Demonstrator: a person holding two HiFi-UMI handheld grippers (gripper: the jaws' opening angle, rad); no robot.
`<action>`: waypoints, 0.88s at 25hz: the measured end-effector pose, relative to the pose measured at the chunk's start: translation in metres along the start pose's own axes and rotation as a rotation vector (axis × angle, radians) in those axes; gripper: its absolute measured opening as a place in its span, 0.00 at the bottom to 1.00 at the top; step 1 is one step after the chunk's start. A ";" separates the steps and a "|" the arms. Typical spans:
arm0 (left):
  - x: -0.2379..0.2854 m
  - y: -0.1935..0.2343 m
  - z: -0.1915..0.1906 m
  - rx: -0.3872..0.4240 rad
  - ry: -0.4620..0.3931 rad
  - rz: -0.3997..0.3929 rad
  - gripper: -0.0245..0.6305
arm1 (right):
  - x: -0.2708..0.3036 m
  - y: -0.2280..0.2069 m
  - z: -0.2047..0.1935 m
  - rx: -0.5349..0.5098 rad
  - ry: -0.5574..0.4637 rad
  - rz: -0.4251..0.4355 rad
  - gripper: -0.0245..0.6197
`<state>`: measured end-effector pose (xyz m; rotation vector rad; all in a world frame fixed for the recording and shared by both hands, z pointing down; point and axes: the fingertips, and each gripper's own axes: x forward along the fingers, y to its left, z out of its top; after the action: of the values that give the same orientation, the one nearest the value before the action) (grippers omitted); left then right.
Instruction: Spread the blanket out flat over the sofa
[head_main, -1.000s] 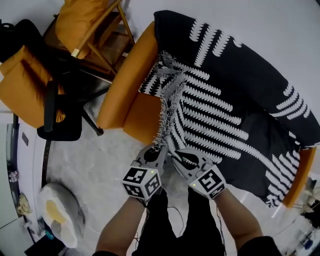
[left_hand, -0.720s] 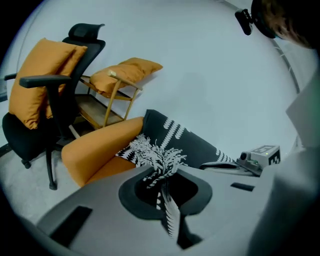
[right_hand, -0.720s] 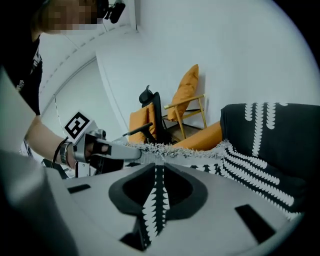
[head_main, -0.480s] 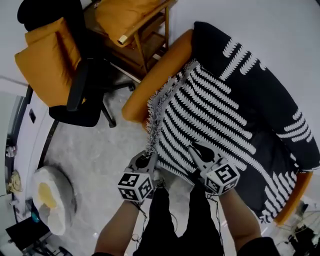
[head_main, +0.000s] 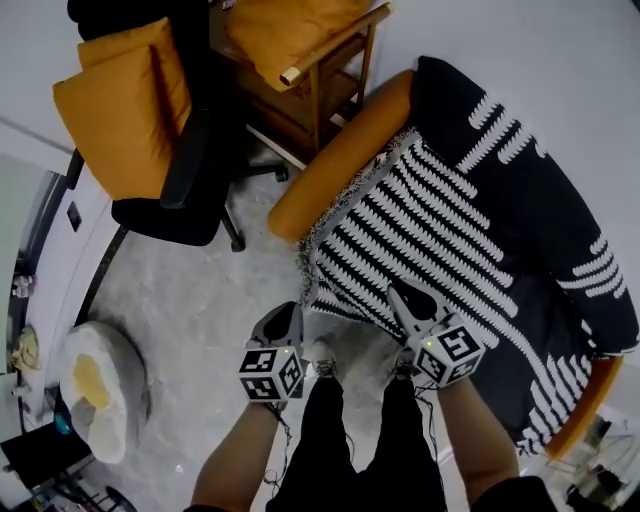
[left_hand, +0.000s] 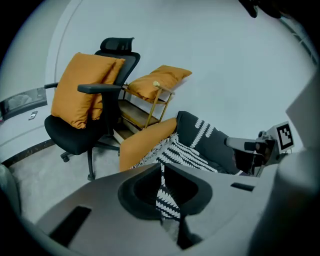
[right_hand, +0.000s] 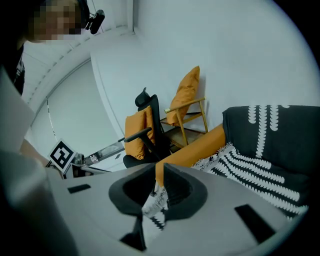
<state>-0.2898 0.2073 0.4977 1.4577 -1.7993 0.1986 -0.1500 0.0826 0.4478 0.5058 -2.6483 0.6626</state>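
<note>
I had bare floor (head_main: 180, 300) to pass over left of the sofa (head_main: 340, 165); further off, the office chair (head_main: 170, 215) and wooden rack (head_main: 330, 85) stood near its arm, blocking that side.

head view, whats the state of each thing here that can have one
blanket, draped over the sofa, partly spread, near edge held by both tools
left tool, shut on the blanket edge
right tool, shut on the blanket edge, jaws just been closing
sofa, mostly covered, armrest bare
office chair, upright, orange cushion on it
</note>
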 end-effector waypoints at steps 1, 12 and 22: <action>-0.002 -0.002 0.004 0.006 -0.008 -0.008 0.07 | -0.001 0.002 0.001 0.002 0.000 -0.003 0.12; -0.052 -0.050 0.075 0.166 -0.136 -0.141 0.05 | -0.038 0.024 0.051 -0.008 -0.076 -0.083 0.04; -0.136 -0.096 0.128 0.245 -0.235 -0.299 0.04 | -0.111 0.065 0.118 0.026 -0.207 -0.158 0.04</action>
<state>-0.2634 0.2063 0.2894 1.9742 -1.7563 0.1005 -0.1111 0.1051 0.2790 0.8228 -2.7551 0.6268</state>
